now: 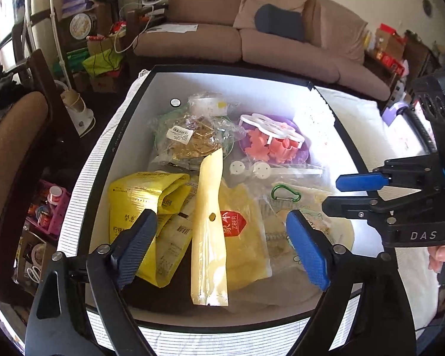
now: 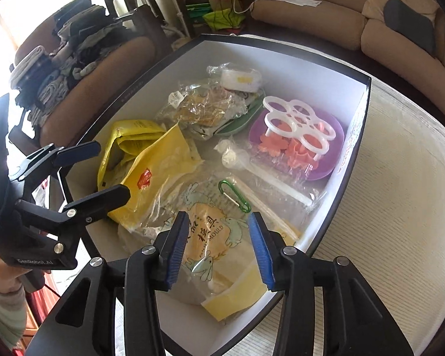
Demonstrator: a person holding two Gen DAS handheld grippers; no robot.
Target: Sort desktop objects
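hovering over a white box with a dark rim point(image 1: 124, 124), the left gripper point(image 1: 222, 243) has its blue-padded jaws spread wide and holds nothing; a pale yellow pouch point(image 1: 209, 231) lies in the box below the gap between them, apart from the pads. beside it, the right gripper point(image 2: 219, 252) stands partly open above a clear bag printed with rabbits and the word "mould" point(image 2: 210, 237), its pads point(image 2: 175, 252) not seen to press on anything; whether they graze the plastic cannot be told. under the pale pouch lie a yellow bag with a red emblem point(image 1: 237, 237) and a crumpled yellow packet point(image 1: 142, 198), both partly covered. a green carabiner point(image 2: 234, 195) rests on clear wrapping near the box centre. toward the far wall, a white ring-shaped frame point(image 2: 296, 124) stands over pink flower shapes point(image 2: 299, 151) on a purple plate point(image 2: 326, 163); a bag of gold-coloured items point(image 1: 190, 142) hides most of a green dish, and its label is too small to read. the lower corners of the box are cut off by the gripper arms. a hand point(image 2: 3, 281) shows only at the frame edge, holding the left tool. the box sits on a striped cloth point(image 2: 385, 192).
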